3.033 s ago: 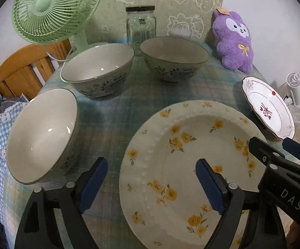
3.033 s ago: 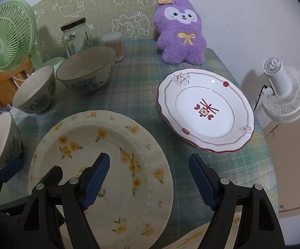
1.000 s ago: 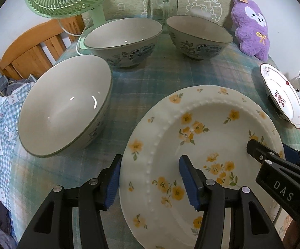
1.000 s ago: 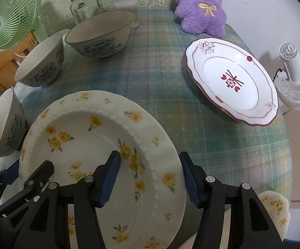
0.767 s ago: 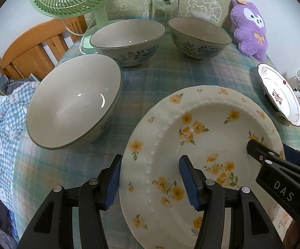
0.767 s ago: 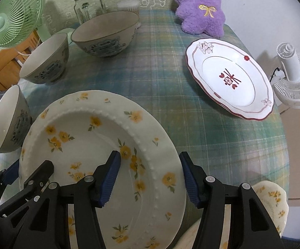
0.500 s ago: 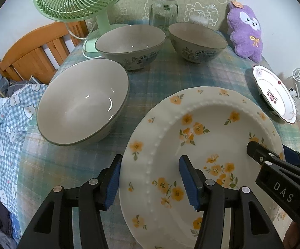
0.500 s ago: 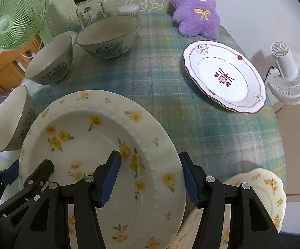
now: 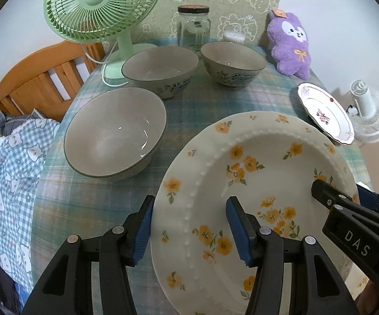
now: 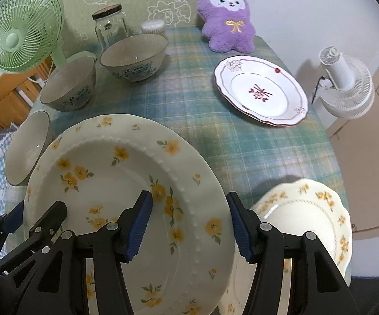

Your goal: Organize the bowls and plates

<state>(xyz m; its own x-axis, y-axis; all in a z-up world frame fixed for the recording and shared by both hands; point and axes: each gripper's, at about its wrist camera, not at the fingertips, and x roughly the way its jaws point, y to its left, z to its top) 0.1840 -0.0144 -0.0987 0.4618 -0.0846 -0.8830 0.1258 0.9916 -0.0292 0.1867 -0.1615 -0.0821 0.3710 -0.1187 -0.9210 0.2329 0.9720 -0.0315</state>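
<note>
Two handheld grippers shared one load. The left gripper (image 9: pixel 189 225) was clamped over the left rim of a large yellow-flowered plate (image 9: pixel 255 157), one blue pad under the edge and one on the plate's inner face. The right gripper (image 10: pixel 190 223) gripped the opposite rim of the same plate in the same way. The plate hung tilted above the near part of a table covered in a green plaid cloth (image 10: pixel 189 99).

Everything else is placed from that flowered plate. Just to its right and lower sat a smaller scalloped plate (image 10: pixel 310 215) with yellow flowers, partly hidden beneath the held plate's edge. Well beyond it to the right lay a white plate with a red motif (image 10: pixel 260 89). To its left stood the nearest bowl (image 9: pixel 116 136), and farther back the middle bowl (image 9: pixel 160 65) and the far bowl (image 9: pixel 232 61). All three bowls were empty, as were all the plates. A lidded glass jar (image 9: pixel 193 29) behind the bowls also looked empty.

Judging from this, the step was carrying the big plate to a stacking spot. Doing it well would mean moving both hands together so neither grip twisted the rim, keeping the plate level, and lowering it gently, since ceramic on ceramic could chip.
</note>
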